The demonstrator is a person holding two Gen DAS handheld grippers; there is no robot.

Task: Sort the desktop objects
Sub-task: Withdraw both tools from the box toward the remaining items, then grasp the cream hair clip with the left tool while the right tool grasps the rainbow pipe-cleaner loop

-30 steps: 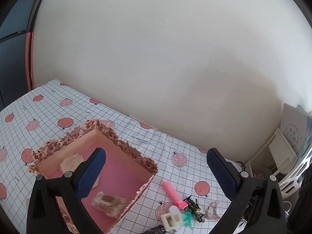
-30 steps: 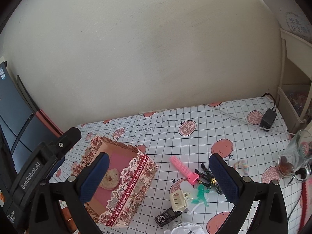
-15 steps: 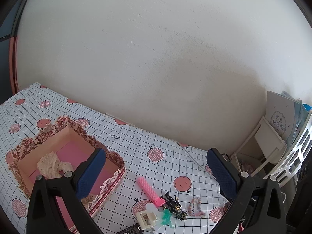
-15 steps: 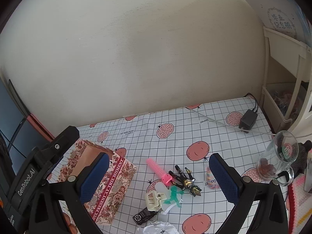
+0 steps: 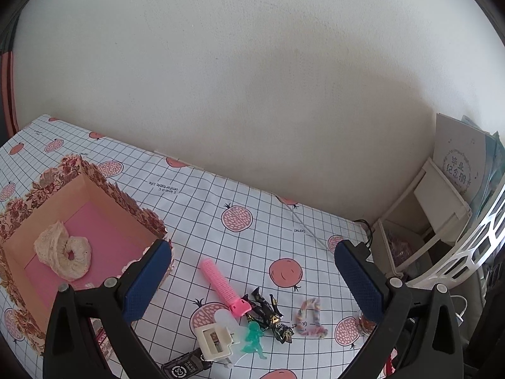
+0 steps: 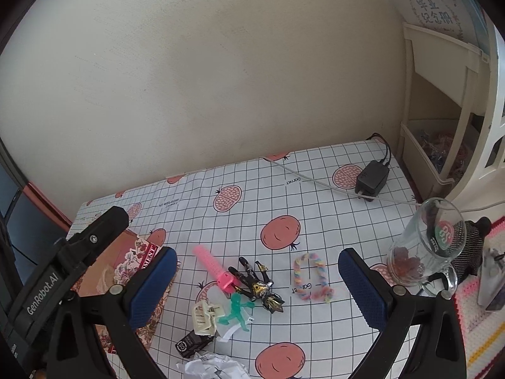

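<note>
Left gripper (image 5: 252, 279) spread wide, nothing between its blue pads (image 5: 146, 284), hovering above the surface (image 5: 202, 202) with its grid-and-pomegranate cloth. Right gripper (image 6: 257, 284) likewise released and empty, held over the same clutter.

Floral box (image 5: 94, 189) at the left, open, pink inside, holding only a cream lace scrunchie (image 5: 63, 252) on its floor. In the right wrist view, the left gripper's black body partly covering that box (image 6: 132, 262).

Right of the box, apart from it, a loose cluster on the cloth: pink hair roller (image 5: 222, 285) lying diagonally, its clip end touching a black-and-gold toy figure (image 5: 268, 312). Just below, a translucent green figurine (image 5: 254, 338) beside a cream hair claw clip (image 5: 213, 341), with a small black device (image 5: 186, 368) at the clip's lower edge. Pastel braided bracelet (image 5: 311, 317) just right of the black figure, not touching it.

From the right wrist view, same group: roller (image 6: 213, 267), black figure (image 6: 258, 284), green figurine (image 6: 236, 309), claw clip (image 6: 205, 315), bracelet (image 6: 312, 278). Crumpled white paper (image 6: 211, 368) at the near edge. Black power adapter (image 6: 371, 177) with its cables near the back wall, well apart from the cluster. Glass mug (image 6: 426, 246) standing upright at the right. White shelf unit (image 5: 435, 208) against the corner.
</note>
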